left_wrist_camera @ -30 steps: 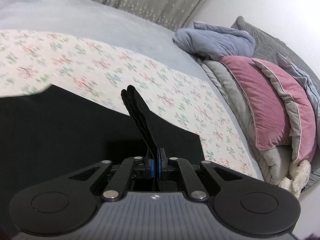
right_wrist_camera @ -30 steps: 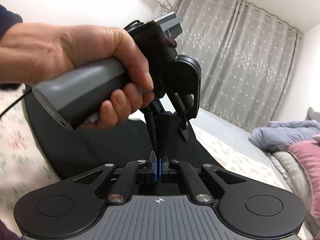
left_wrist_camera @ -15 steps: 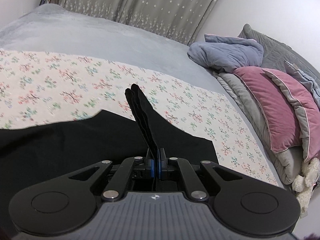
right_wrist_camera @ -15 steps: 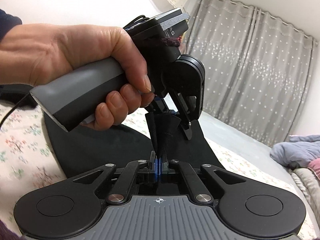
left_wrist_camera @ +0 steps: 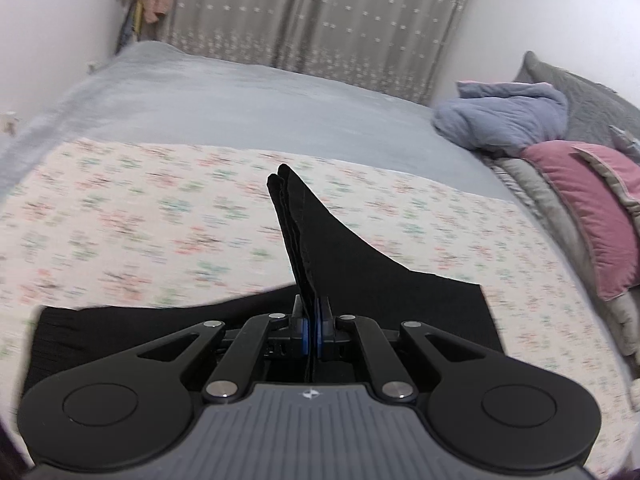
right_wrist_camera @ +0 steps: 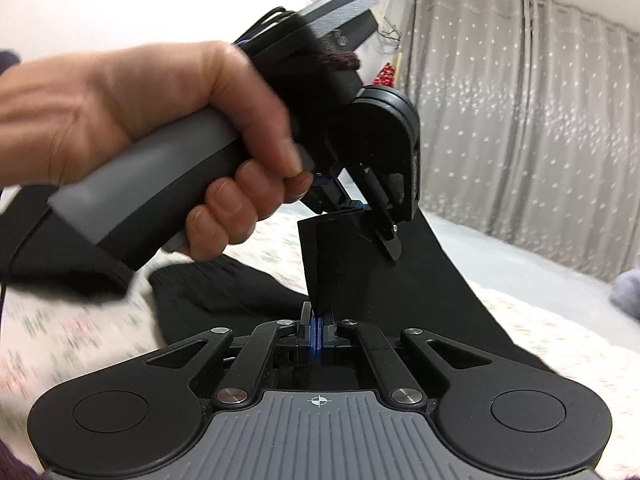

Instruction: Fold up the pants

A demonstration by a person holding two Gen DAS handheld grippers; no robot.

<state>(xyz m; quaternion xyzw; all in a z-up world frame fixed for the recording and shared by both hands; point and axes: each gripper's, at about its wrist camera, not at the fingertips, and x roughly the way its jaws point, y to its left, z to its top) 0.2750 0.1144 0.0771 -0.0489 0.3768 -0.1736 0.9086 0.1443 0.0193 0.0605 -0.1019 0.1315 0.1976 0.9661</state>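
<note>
Both grippers had lifted higher above the floral sheet (left_wrist_camera: 168, 216), black pants (left_wrist_camera: 320, 240) hung between them, left gripper (left_wrist_camera: 311, 336) pinched tight on one cloth edge, right gripper (right_wrist_camera: 319, 334) pinched tight on another, left hand (right_wrist_camera: 160, 120) around its handle.

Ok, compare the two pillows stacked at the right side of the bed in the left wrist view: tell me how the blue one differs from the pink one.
The blue pillow is crumpled and lumpy; the pink pillow is smooth and flat-faced. The blue pillow sits farther back, nearer the curtain; the pink pillow lies closer to the camera. The pink pillow has pale piping along its edge; the blue pillow shows none. Both rest on grey bedding at the bed's right side.
</note>
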